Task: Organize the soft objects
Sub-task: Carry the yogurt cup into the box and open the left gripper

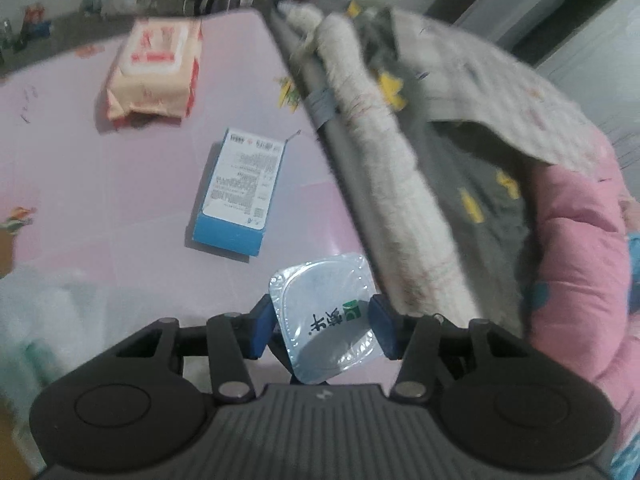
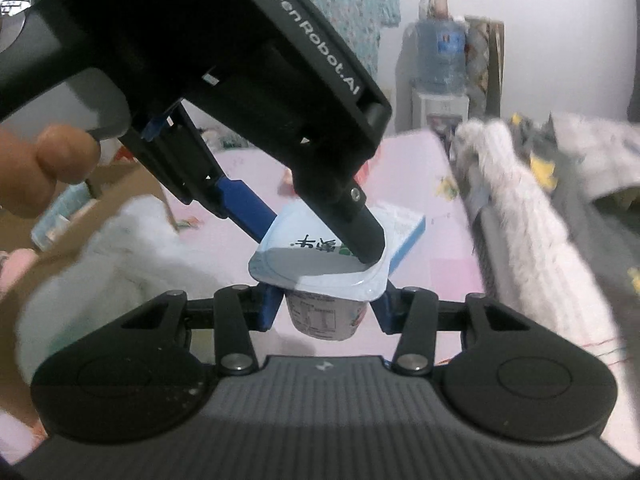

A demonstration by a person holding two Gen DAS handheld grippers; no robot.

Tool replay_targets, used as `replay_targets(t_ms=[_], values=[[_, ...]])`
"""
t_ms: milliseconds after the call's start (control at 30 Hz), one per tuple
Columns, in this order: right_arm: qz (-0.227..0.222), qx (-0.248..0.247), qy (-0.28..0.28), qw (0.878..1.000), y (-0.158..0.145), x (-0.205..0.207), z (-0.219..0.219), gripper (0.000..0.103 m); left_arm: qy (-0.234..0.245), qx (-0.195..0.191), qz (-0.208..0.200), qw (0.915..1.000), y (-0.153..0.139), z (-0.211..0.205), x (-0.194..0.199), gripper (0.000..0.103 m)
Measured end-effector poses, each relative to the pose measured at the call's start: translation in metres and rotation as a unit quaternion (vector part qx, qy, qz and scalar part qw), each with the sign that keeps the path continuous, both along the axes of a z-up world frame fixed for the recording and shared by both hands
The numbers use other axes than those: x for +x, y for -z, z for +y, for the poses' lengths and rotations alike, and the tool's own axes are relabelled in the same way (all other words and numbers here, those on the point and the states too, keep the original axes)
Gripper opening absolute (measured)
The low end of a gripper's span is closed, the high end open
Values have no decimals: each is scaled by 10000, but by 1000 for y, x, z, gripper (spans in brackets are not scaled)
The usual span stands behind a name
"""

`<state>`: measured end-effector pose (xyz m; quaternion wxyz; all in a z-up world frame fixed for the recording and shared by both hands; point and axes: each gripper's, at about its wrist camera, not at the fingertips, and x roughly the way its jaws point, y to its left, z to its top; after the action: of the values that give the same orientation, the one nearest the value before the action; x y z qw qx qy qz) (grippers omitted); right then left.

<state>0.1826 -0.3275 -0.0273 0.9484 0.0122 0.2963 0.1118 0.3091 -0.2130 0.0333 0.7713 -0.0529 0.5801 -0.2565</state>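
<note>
A foil-lidded yogurt cup (image 1: 326,316) with green and black print sits between the blue pads of my left gripper (image 1: 322,326), which is shut on it from above. In the right wrist view the same cup (image 2: 320,268) is also held lower down by my right gripper (image 2: 326,308), its blue pads against the cup's sides. The left gripper's black body (image 2: 224,80) fills the upper left there, one finger (image 2: 360,232) across the lid. Both hold the cup above a pink sheet (image 1: 100,184).
A blue and white box (image 1: 236,196) and an orange wet-wipes pack (image 1: 154,68) lie on the pink sheet. Rolled white, grey and pink bedding (image 1: 440,184) is piled on the right. A white soft heap (image 2: 104,264) lies at the left, a cardboard box (image 2: 116,184) behind it.
</note>
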Motion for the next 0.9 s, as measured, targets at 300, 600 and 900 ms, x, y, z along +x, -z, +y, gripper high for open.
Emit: replay_targets(t_ms=[300,600,900], values=[[-706,-94,-841,9939,-85,-57,68,45,-718,-122,-868,9936,-82,96,-91,51],[-518,18,-2193,9743,-101,-74,195,45,-2121,-119,-810,9738,-81,243,-135,51],[494,-274,-3153,9473,-61,-67,311,46,-3121,-442,-26,9490,-2,361,-148,52]])
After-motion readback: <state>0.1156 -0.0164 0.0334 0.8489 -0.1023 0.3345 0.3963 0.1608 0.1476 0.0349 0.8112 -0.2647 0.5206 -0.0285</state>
